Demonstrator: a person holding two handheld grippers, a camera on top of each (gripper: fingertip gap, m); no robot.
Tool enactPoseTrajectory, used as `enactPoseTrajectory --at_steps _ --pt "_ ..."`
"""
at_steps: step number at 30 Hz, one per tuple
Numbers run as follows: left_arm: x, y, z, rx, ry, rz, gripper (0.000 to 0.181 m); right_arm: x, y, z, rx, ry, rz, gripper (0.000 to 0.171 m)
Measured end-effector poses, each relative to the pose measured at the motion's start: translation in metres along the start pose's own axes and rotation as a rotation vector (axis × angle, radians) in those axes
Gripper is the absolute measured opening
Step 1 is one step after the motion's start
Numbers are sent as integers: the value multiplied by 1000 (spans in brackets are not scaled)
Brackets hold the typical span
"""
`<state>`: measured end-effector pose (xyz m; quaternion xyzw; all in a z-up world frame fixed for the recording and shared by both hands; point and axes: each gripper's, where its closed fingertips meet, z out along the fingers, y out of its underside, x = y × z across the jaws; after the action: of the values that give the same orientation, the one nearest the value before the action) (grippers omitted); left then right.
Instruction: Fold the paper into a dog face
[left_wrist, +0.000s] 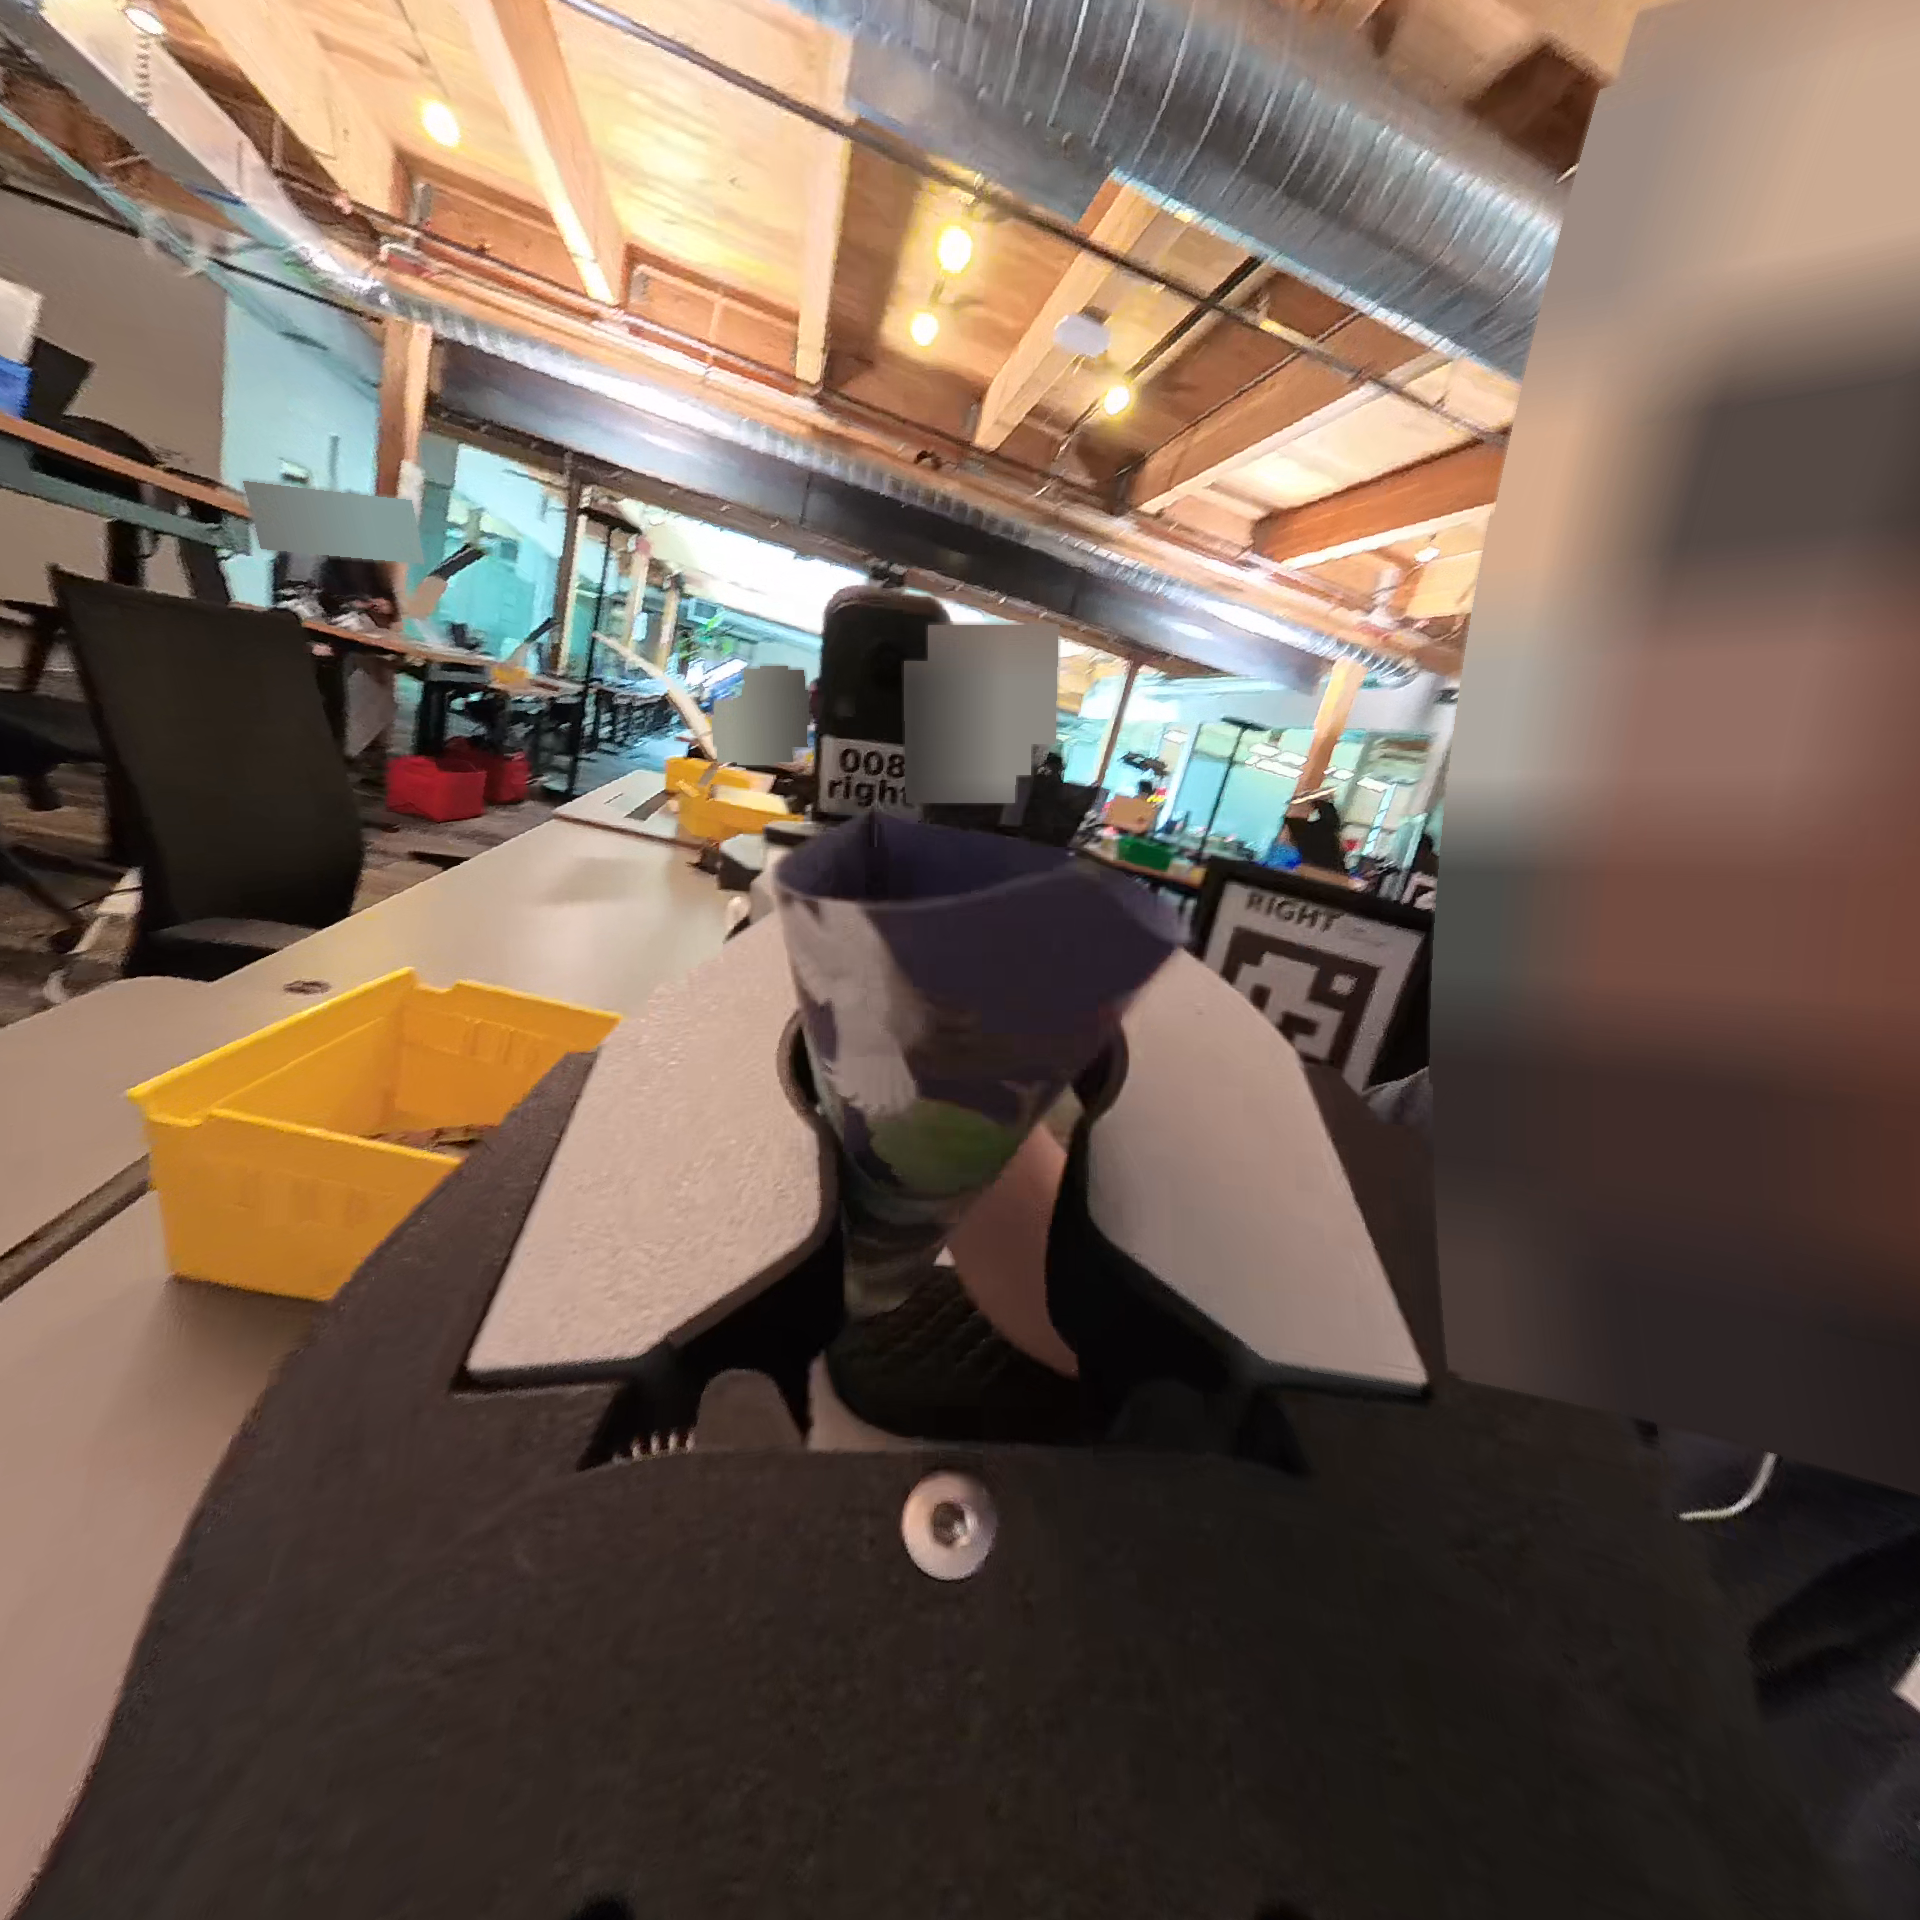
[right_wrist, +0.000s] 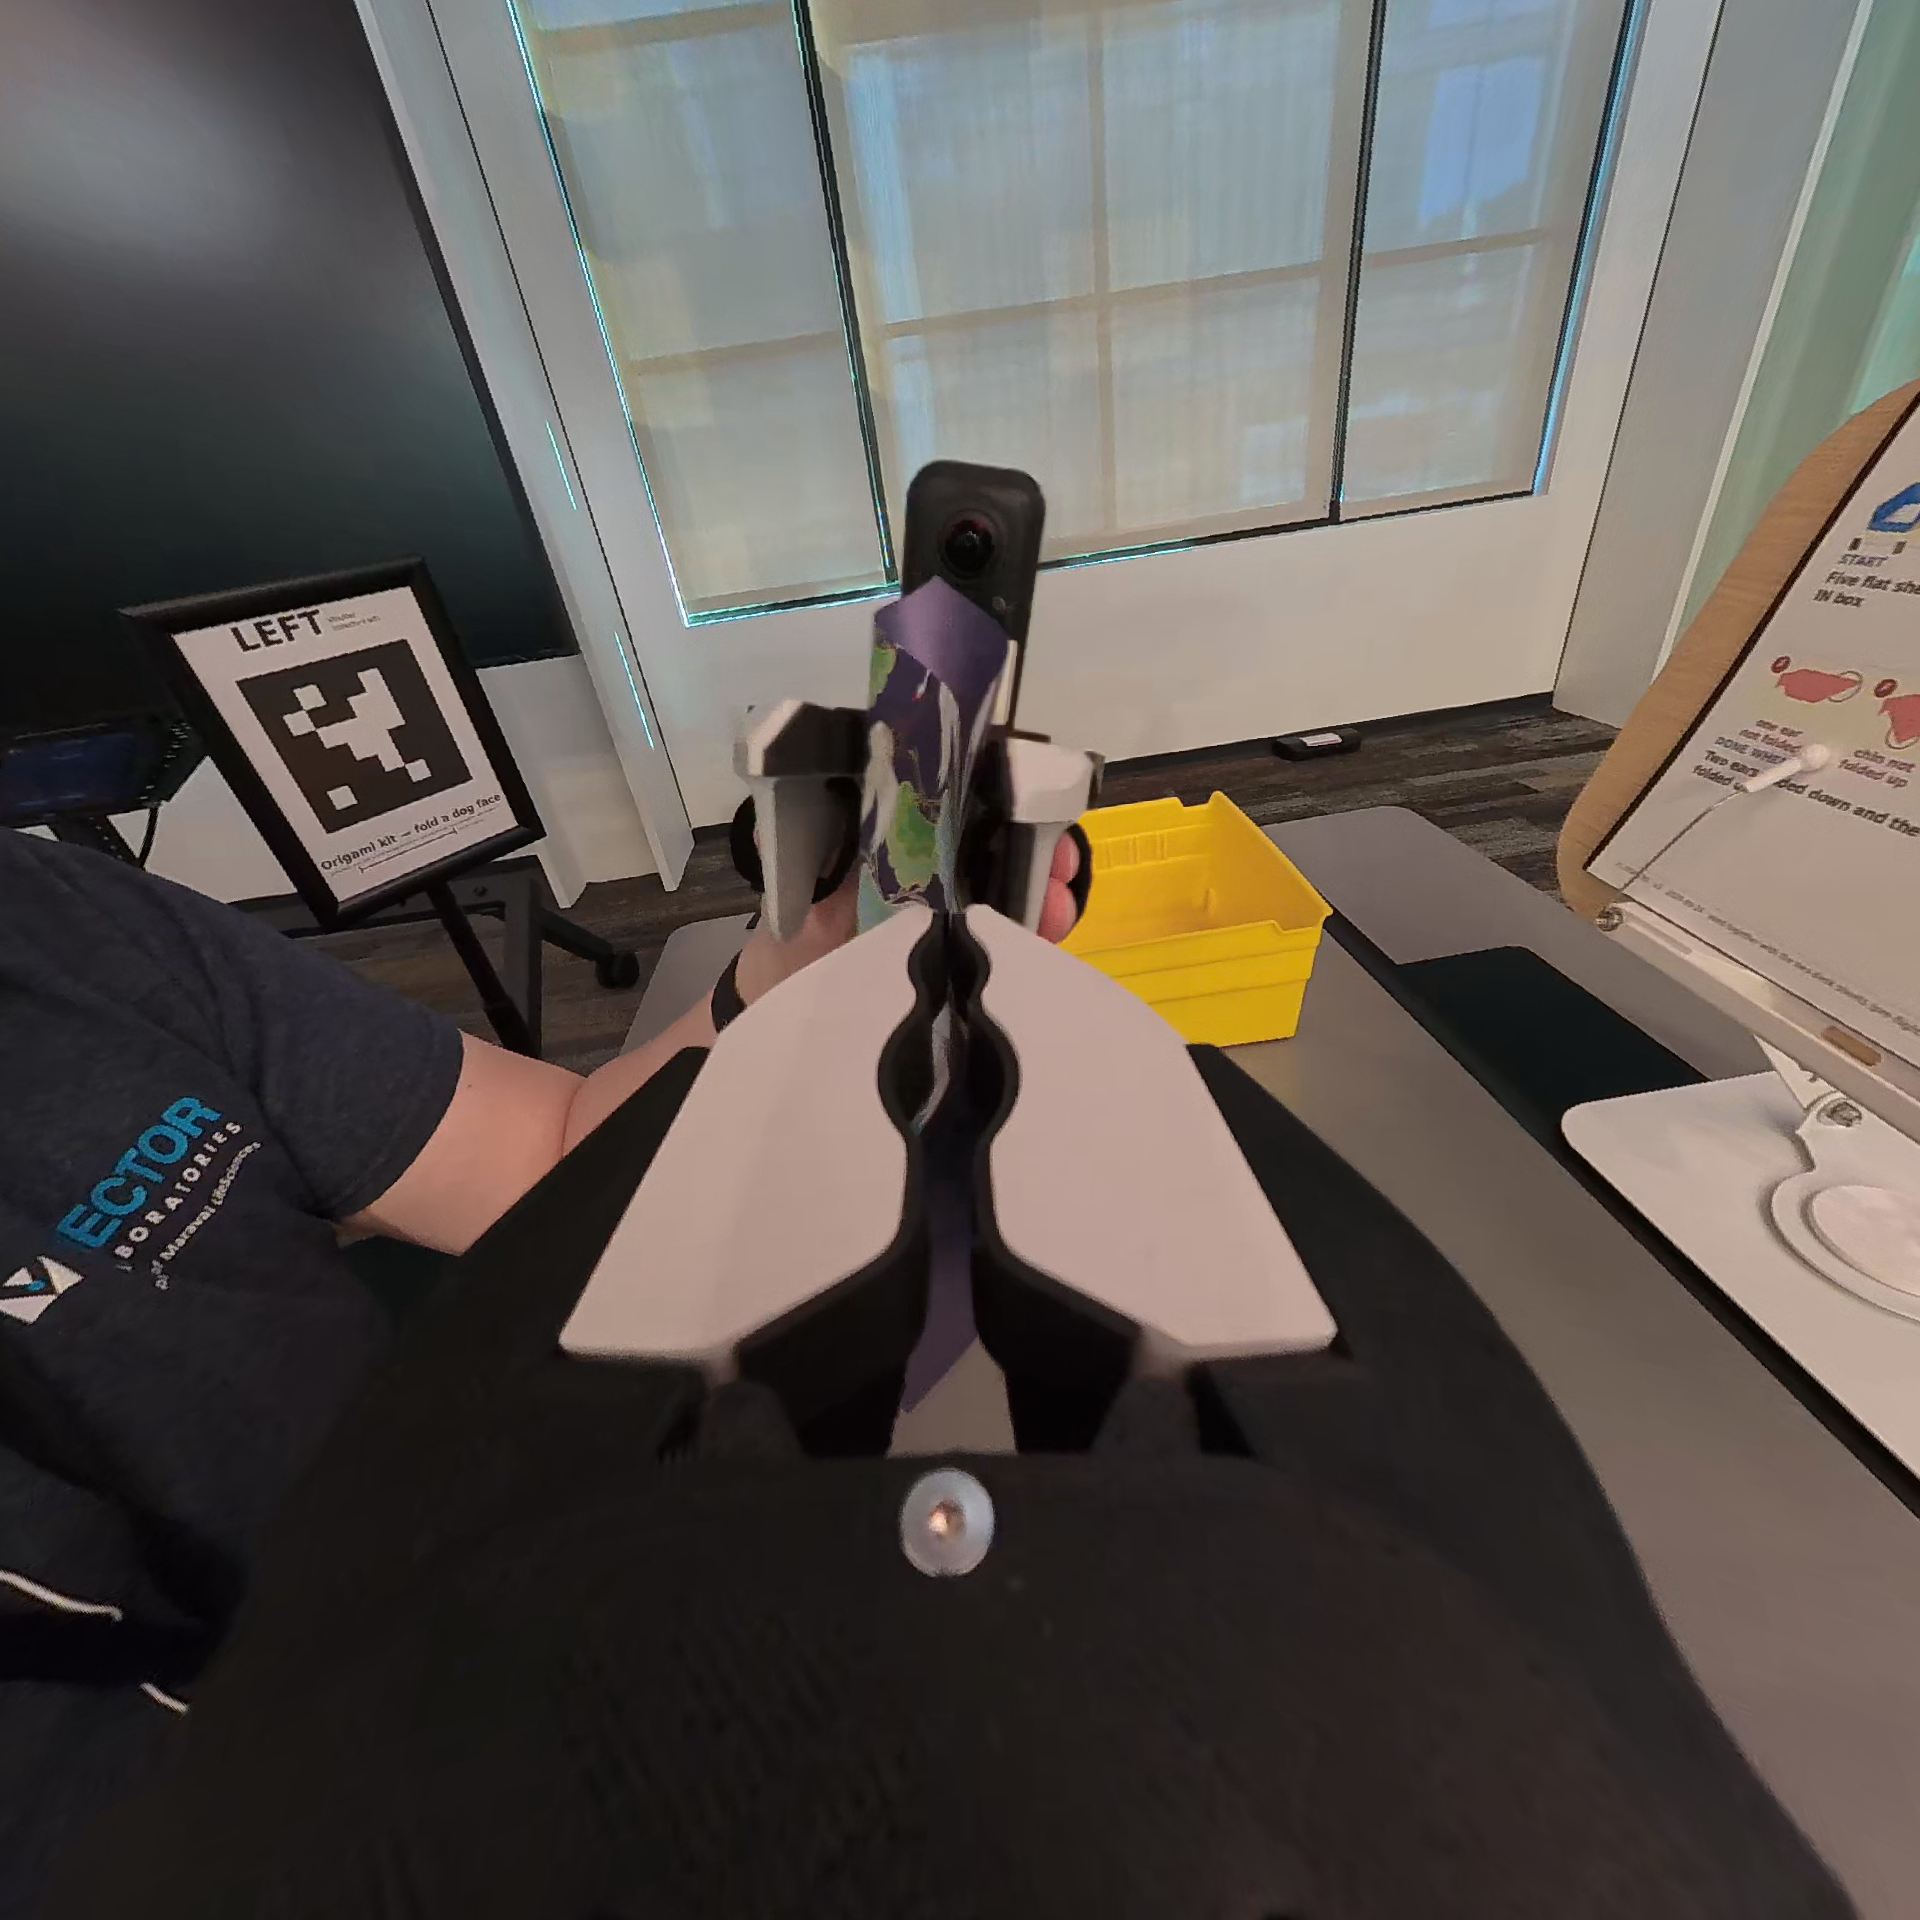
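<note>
In your left wrist view, your left tool (left_wrist: 951, 1049) pinches the patterned origami paper (left_wrist: 935, 1029), lifted above the desk (left_wrist: 540, 925) beside a yellow bin (left_wrist: 312, 1132). In your right wrist view, your right tool (right_wrist: 951, 935) is clamped on the same paper (right_wrist: 930, 748), held in the air between both tools.

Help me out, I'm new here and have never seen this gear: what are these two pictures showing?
A person holds a two-finger gripper in each hand; each carries a camera looking along its fingers. The left wrist view shows the left gripper pinching a patterned purple paper, lifted above a grey table with a yellow bin. The right wrist view shows the right gripper shut on the same paper, with a framed marker sign and an instruction board nearby.
</note>
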<state>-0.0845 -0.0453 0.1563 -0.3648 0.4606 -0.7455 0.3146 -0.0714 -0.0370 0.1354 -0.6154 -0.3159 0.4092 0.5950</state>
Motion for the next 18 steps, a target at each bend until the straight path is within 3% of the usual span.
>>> enactPoseTrajectory --at_steps 3,6,9,14,18 --pt "-8 -1 -9 -50 -87 47 55 2 0 -5 -16 -2 -1 1" --pt "-30 -10 -40 -116 -322 161 62 11 17 -14 -148 28 -26 1" --pt "-25 -12 -57 -212 -425 268 46 25 43 -22 -315 78 -56 1" --pt "-31 44 -30 -551 -457 371 32 21 71 -16 -455 18 -78 1" --pt "-40 80 -19 -703 -408 374 22 20 87 -13 -537 7 -112 1"
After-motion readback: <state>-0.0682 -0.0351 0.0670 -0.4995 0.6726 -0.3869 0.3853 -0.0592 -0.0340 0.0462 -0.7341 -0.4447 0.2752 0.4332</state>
